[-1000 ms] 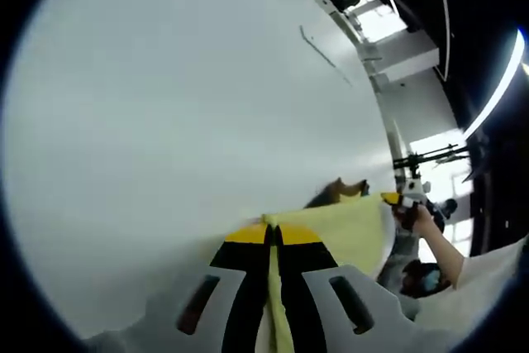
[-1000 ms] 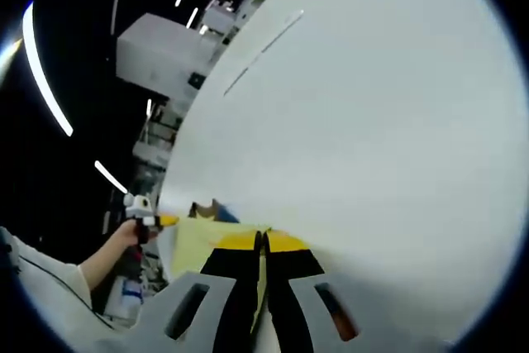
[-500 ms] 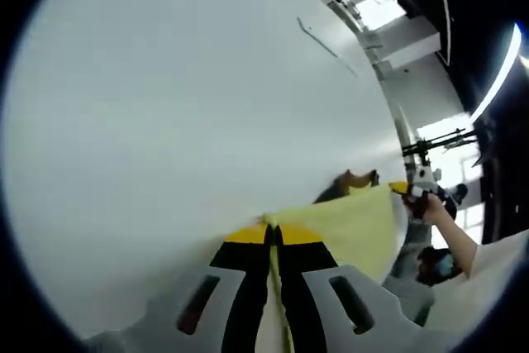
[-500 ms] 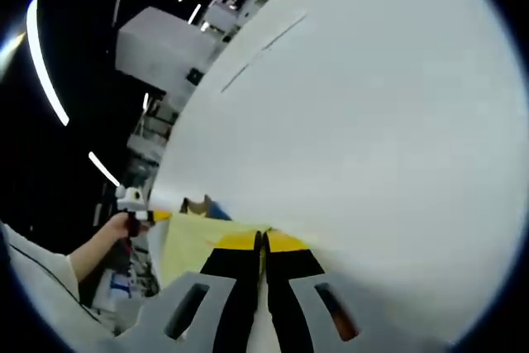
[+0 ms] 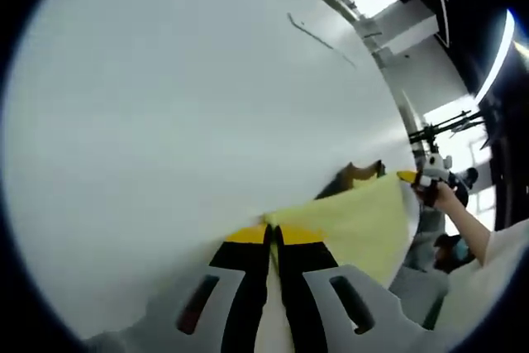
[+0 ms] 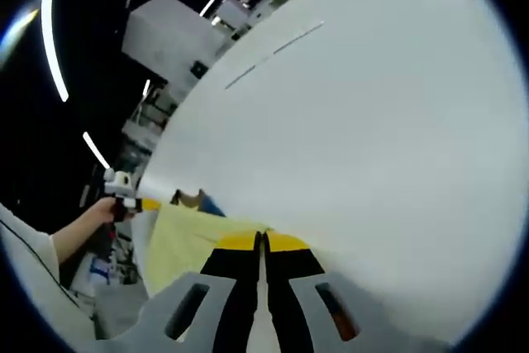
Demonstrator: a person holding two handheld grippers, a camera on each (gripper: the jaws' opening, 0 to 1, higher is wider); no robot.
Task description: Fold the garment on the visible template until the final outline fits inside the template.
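In the left gripper view, the left claw [image 5: 272, 233] has its two yellow-tipped black jaws pressed together on the edge of a pale yellow garment [image 5: 355, 225], which runs between them and spreads away to the right. Across that stretch of cloth, the right claw [image 5: 407, 177] grips the far corner, held by a person's hand [image 5: 443, 197]. In the right gripper view, the right claw [image 6: 261, 240] is likewise pinched shut on the garment's edge [image 6: 186, 233], and the left claw [image 6: 149, 203] appears at the left, held in the other hand [image 6: 97, 214]. The cloth hangs taut between the two claws, apparently so one edge can be carried evenly as a straight line for a fold. Beyond it lies the wide white bench [image 5: 182, 105], where a thin dark line [image 5: 318, 36] is probably part of the template. The garment is lifted at the bench's near edge, and its lower part is hidden.
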